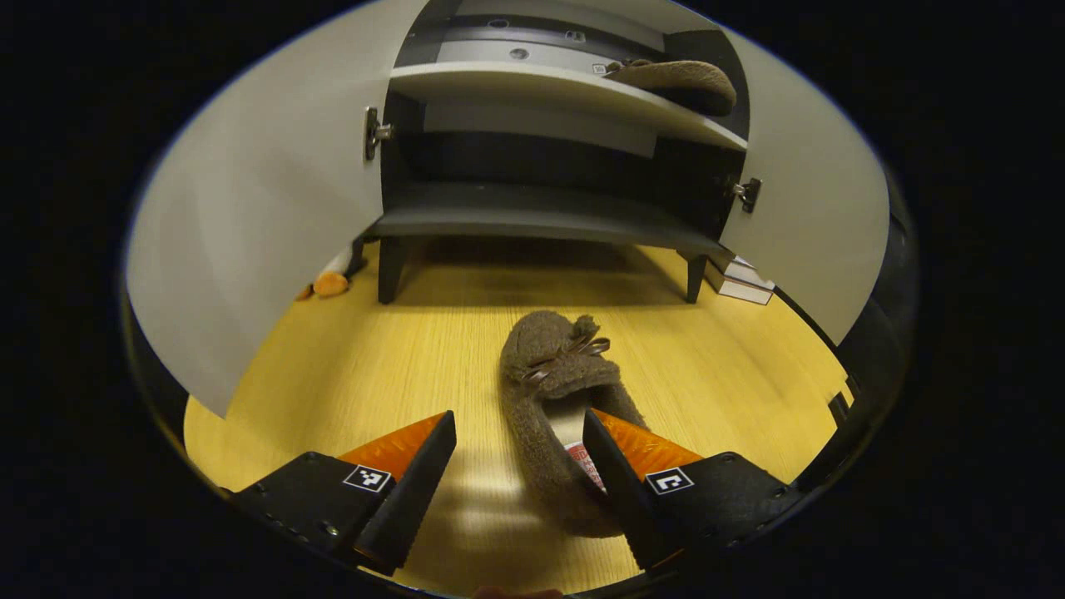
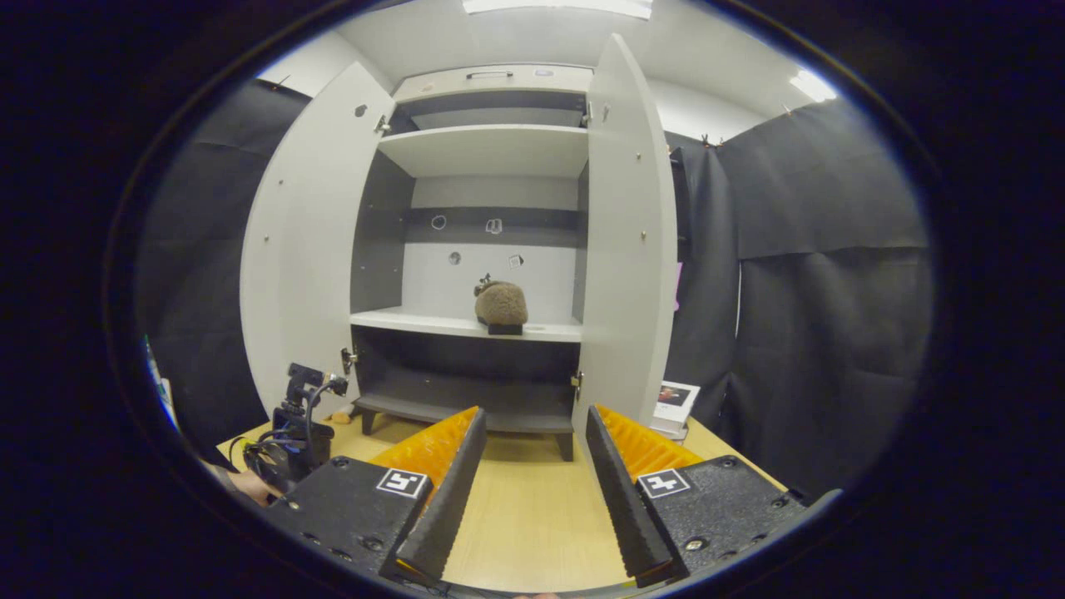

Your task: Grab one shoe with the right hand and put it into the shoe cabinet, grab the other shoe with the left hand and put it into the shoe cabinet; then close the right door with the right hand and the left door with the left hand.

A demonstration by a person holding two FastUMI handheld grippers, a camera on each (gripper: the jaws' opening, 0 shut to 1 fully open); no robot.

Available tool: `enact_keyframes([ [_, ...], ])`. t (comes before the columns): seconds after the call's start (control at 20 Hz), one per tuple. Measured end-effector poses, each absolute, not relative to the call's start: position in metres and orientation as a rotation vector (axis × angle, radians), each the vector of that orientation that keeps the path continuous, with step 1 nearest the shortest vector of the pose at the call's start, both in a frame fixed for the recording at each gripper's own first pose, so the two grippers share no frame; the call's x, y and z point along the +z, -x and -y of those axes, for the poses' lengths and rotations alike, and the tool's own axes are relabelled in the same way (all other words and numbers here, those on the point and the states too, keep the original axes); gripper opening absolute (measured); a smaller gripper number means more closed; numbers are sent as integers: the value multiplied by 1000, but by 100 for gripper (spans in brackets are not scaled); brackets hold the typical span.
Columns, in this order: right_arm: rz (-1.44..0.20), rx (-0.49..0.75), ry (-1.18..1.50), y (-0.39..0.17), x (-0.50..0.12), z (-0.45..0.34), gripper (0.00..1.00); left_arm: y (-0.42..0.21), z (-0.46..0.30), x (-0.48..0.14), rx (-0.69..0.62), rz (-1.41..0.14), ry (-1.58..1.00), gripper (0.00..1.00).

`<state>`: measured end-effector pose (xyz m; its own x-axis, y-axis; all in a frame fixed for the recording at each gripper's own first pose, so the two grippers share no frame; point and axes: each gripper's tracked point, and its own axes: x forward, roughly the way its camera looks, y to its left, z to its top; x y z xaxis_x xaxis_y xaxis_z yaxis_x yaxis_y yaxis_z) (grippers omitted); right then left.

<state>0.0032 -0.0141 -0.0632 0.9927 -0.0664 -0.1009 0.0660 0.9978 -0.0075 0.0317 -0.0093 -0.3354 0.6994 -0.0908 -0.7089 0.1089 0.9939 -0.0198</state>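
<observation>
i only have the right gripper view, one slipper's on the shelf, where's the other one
Observer: The second slipper lies on the wooden floor in front of the cabinet, toe toward it, as the left gripper view shows.
Operator: is the left gripper on it yet
Observer: No. The left gripper is open; one finger sits over the slipper's opening, the other stands off beside it over the floor.
Operator: anything under the cabinet
Observer: A small orange object lies by its front left leg.
</observation>
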Motion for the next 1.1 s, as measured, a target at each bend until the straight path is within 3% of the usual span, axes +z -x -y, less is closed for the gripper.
enact_keyframes([
  [0.35,-141,-91,4,-13,-72,23,78,-55,2,-348,-76,-765,6,92],
  [0.4,-144,-88,4,-15,-73,22,78,-58,3,-351,-75,-765,12,81],
  [0.5,-151,-77,1,-19,-74,19,78,-62,8,-357,-83,-774,33,69],
  [0.6,-160,-75,1,-22,-76,18,78,-66,13,-363,-97,-778,52,64],
  [0.7,-166,-75,10,-25,-78,17,79,-65,13,-364,-96,-796,63,49],
  [0.8,-170,-68,12,-25,-80,15,78,-66,2,-364,-56,-793,51,10],
  [0.9,-177,-58,16,-27,-82,12,78,-64,5,-361,-69,-795,96,0],
  [0.95,-179,-53,19,-27,-83,11,79,-61,6,-357,-70,-794,115,0],
  [1.0,-180,-48,20,-28,-83,9,79,-58,5,-349,-60,-779,116,12],
  [1.05,-178,-42,24,-29,-83,8,78,-58,4,-337,-48,-750,100,0],
  [1.1,-176,-36,28,-30,-82,6,78,-57,4,-320,-45,-714,76,0],
])
